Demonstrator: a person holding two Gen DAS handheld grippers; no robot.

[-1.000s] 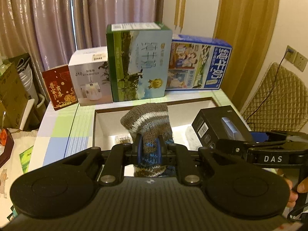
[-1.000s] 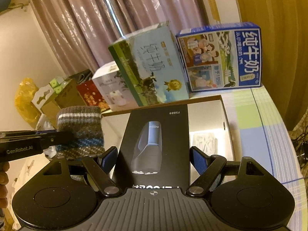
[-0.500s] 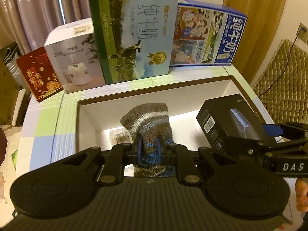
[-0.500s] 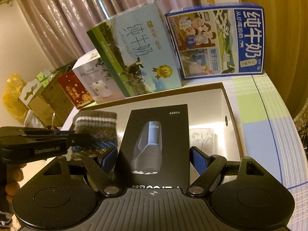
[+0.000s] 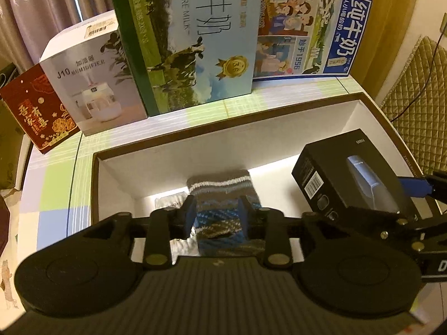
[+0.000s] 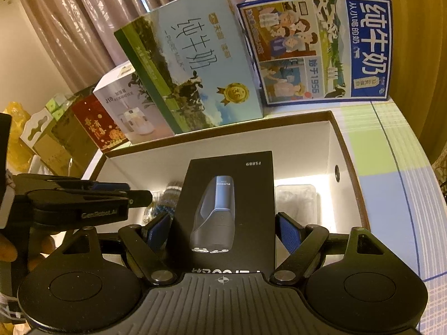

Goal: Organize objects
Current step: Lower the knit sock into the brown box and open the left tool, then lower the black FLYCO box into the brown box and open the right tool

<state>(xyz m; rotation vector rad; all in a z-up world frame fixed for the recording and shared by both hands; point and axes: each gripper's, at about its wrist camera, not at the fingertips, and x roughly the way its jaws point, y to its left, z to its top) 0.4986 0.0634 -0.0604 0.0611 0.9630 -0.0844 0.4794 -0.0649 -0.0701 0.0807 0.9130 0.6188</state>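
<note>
A brown-rimmed white open box (image 5: 223,135) (image 6: 220,129) sits on the checked table. A striped knitted sock (image 5: 223,195) (image 6: 171,192) lies down inside it. My left gripper (image 5: 216,215) (image 6: 137,191) is open, its blue pads on either side of the sock with a gap. My right gripper (image 6: 223,231) is shut on a black shaver box (image 6: 229,195) (image 5: 343,178), held tilted over the right half of the open box. One of its blue fingertips (image 5: 413,188) shows beside the black box in the left wrist view.
Behind the open box stand a green milk carton (image 5: 195,42), a blue milk carton (image 5: 313,28), a white humidifier box (image 5: 92,78) and a red box (image 5: 36,109). Clear plastic packets (image 5: 170,201) (image 6: 296,198) lie inside the open box. A quilted chair (image 5: 413,97) stands on the right.
Both grippers have moved forward and down over the open box. The left gripper has opened and the sock has dropped from upright in its jaws to the box floor.
</note>
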